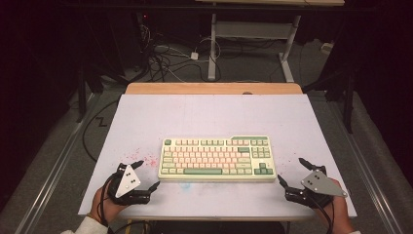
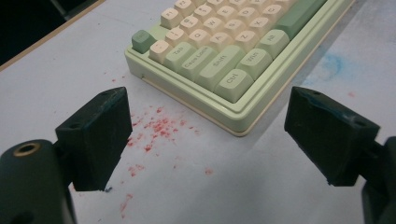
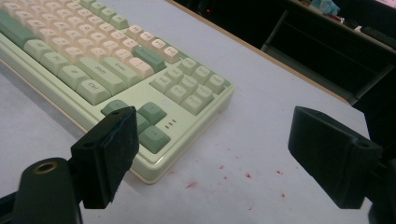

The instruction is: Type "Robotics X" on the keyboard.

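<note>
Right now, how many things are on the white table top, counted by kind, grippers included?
Keyboard: 1
Grippers: 2, the left gripper and the right gripper, each with fingers apart and holding nothing
Total: 3

The keyboard (image 1: pixel 217 158) has pale green casing with cream and green keys; red specks (image 2: pixel 156 128) dot the white table (image 1: pixel 204 114).

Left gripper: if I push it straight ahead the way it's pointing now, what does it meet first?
Probably the keyboard: its near left corner lies ahead of the open left gripper, with red-speckled table between. Depth is unclear, so whether it meets the front edge or the corner keys is uncertain.
</note>
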